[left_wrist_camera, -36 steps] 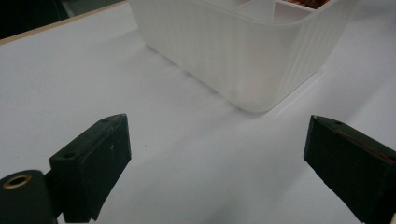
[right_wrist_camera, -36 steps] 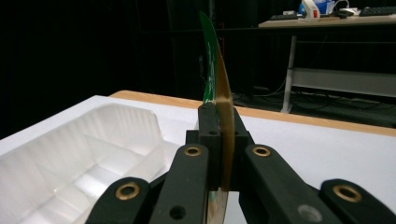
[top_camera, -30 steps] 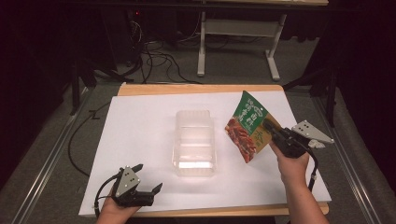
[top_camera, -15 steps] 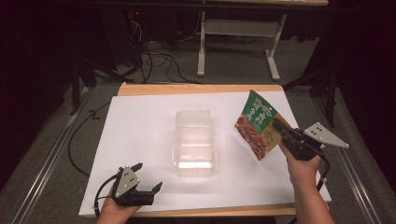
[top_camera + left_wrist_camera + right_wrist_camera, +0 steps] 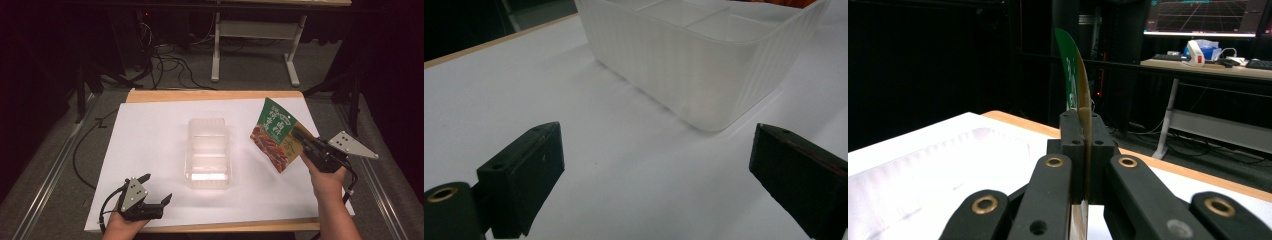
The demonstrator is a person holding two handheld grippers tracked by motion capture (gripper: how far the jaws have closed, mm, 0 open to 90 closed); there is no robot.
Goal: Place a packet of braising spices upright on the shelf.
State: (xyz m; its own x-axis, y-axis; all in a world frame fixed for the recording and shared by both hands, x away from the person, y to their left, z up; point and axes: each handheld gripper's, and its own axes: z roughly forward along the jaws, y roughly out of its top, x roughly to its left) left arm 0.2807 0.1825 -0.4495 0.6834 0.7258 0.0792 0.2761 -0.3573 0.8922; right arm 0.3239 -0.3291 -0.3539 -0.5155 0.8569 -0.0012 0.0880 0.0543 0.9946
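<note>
A green and red snack pouch (image 5: 277, 134) hangs in the air over the right side of the white table sheet, with my right gripper (image 5: 303, 138) shut on its right edge. Seen edge-on in the right gripper view, the pouch (image 5: 1075, 85) rises thin and upright from between the closed jaws of my right gripper (image 5: 1084, 131). A clear plastic divided container (image 5: 208, 152) stands in the middle of the sheet; its ribbed corner (image 5: 704, 60) is close ahead in the left gripper view. My left gripper (image 5: 156, 189) rests open near the front left edge, left gripper (image 5: 664, 165) holding nothing.
The white sheet (image 5: 150, 145) covers a wooden table whose front edge (image 5: 235, 226) runs just behind my hands. Metal rails (image 5: 47, 175) flank the table. A white desk frame (image 5: 252, 37) and cables (image 5: 165, 60) lie beyond the far edge.
My right gripper has carried the pouch rightward and slightly toward me, away from the container. The left gripper has stayed in place, open.
</note>
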